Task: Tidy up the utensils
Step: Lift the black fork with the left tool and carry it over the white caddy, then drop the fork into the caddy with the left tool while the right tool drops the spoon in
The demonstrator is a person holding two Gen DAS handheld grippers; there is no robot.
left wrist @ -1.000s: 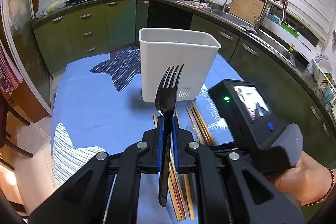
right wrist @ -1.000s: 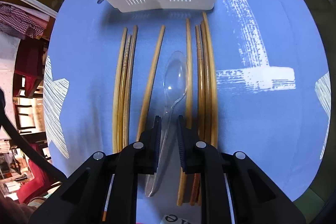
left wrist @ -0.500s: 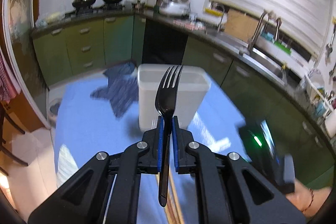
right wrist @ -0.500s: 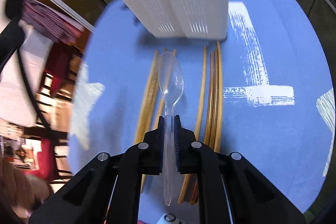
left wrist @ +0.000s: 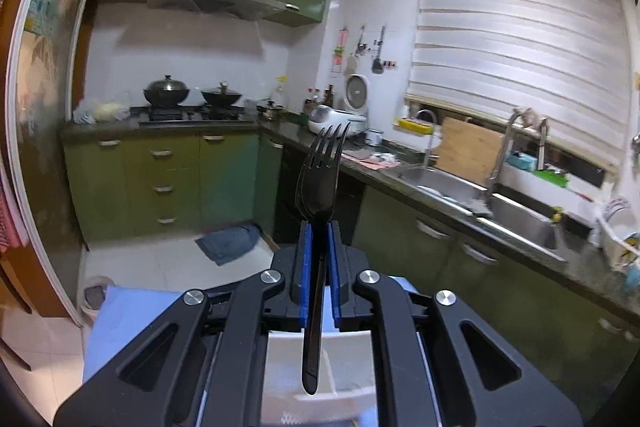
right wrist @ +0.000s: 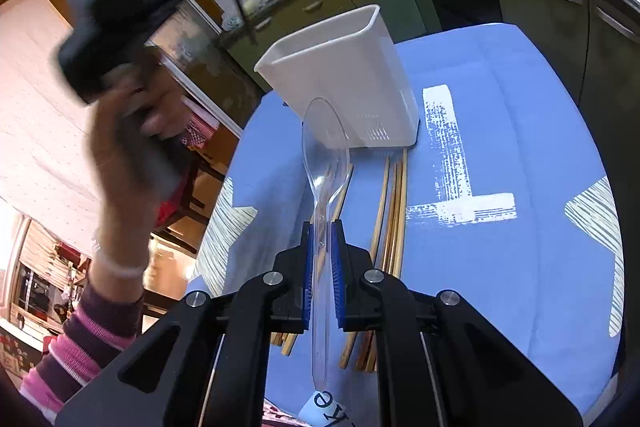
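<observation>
The left gripper (left wrist: 318, 267) is clamped on the handle of a black plastic fork (left wrist: 320, 183), tines up and handle tip hanging over the white utensil bin (left wrist: 340, 367) directly beneath the fingers. The right gripper (right wrist: 321, 267) is closed on the neck of a clear plastic spoon (right wrist: 325, 163), bowl forward, short of the bin with the chopsticks (right wrist: 394, 211) lying below. Both pieces judged light, thin and smooth, liable to pivot or flex; mid-handle grip is appropriate, with moderate pressure.
</observation>
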